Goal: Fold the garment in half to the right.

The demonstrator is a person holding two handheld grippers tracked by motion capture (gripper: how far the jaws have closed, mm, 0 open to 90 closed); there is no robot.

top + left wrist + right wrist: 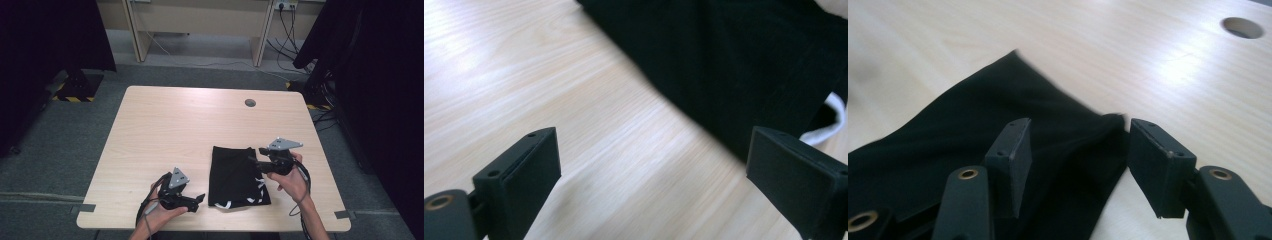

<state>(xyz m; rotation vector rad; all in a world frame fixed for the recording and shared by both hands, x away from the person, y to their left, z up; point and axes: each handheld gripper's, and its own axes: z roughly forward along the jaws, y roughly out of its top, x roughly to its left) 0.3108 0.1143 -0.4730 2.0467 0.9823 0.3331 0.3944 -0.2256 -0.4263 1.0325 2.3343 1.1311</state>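
Light wood table (pixel 165 130) with a cable hole (pixel 250 103) near the far edge, grey floor around it. The black cloth (pixel 234 175) lies folded flat on my near right part of the table, white cord (pixel 260 186) poking out at its near right edge. My right gripper (pixel 256 159) sits at the cloth's far right corner, jaws apart with that corner loose between them, not pinched. My left gripper (pixel 201 198) is just left of the cloth's near edge, jaws wide apart over bare wood.

Table (pixel 165 130): lying under everything, pale wood.
Cable hole (pixel 250 103): sitting at one o'clock.
Desk (pixel 200 20): standing at twelve o'clock.
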